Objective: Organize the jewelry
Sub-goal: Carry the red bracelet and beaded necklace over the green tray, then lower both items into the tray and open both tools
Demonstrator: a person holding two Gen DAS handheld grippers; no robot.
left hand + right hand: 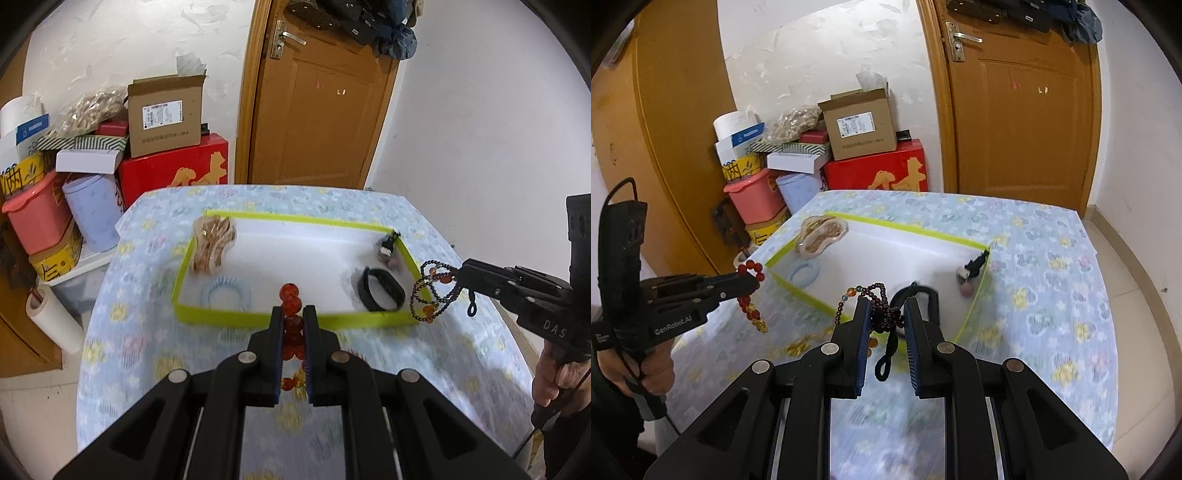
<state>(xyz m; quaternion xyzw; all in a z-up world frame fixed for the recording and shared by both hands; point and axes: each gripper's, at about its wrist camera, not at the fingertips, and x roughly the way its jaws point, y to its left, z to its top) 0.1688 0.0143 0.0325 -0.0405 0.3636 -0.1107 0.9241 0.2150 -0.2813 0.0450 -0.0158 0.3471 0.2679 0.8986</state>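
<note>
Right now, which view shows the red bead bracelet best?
Right wrist view: the red bead bracelet hangs whole from the left gripper, seen side-on. In the left wrist view the bracelet sits mostly hidden between the fingers.

Home room: wooden door (314,110), stacked boxes (166,114), floral-cloth table (1052,266).

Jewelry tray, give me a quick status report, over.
Left gripper shut on red bead bracelet. Right gripper shut on dark bead strand. Both held above the cloth near the green-rimmed tray. Path clear.
</note>
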